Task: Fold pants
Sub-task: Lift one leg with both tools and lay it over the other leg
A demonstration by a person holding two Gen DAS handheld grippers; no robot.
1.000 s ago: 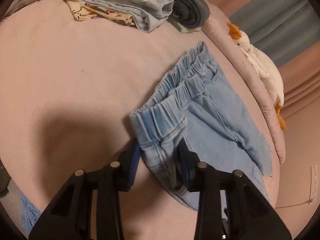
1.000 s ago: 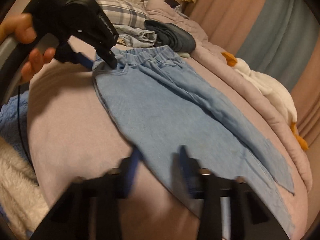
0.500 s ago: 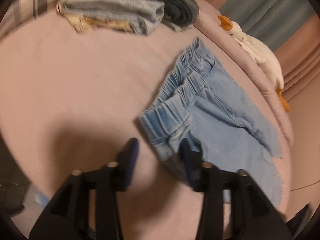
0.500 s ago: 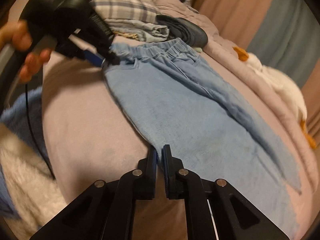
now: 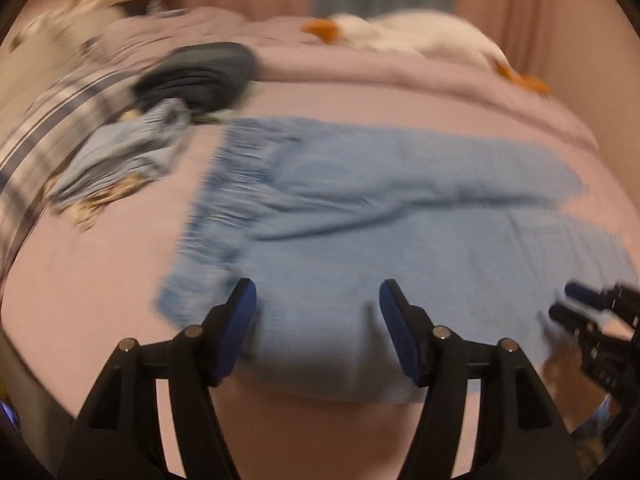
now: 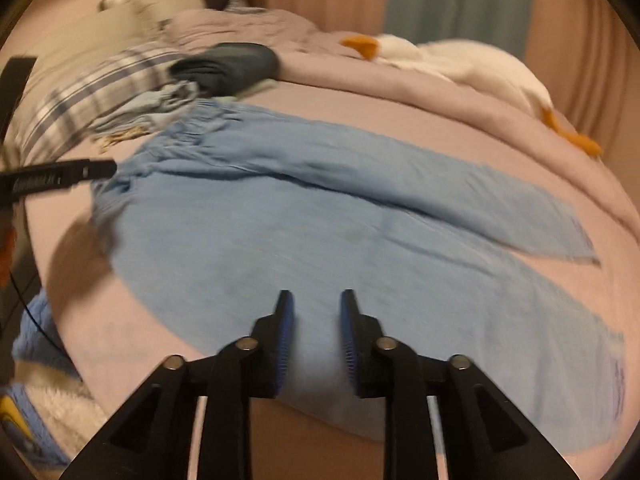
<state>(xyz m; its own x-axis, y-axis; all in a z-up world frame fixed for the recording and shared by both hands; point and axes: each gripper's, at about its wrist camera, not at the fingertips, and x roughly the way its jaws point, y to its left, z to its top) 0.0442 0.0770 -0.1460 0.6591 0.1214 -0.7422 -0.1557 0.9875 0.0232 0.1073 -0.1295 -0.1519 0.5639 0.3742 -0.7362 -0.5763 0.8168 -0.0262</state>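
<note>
Left gripper [image 5: 316, 312] spread wide, right gripper [image 6: 316, 320] parted, pants [image 6: 320, 232] flat on pink bed [image 6: 400, 108], curtains [image 6: 460, 0] behind.

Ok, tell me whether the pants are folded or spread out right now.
Spread out. The light blue pants lie flat on the pink bed, both legs extended side by side and the waistband by the stack of folded clothes; no fold yet.

**Room to move on the bed**

Bare pink bed [image 6: 360, 112] sheet lies open between the spread pants [image 6: 320, 232] and the bunched duvet [image 6: 440, 92] along the far edge. Toward the head end, a dark folded garment [image 6: 236, 62] and a pile of folded clothes [image 5: 116, 160] crowd the pants' waistband. A plush goose [image 6: 472, 64] occupies the far edge.
</note>
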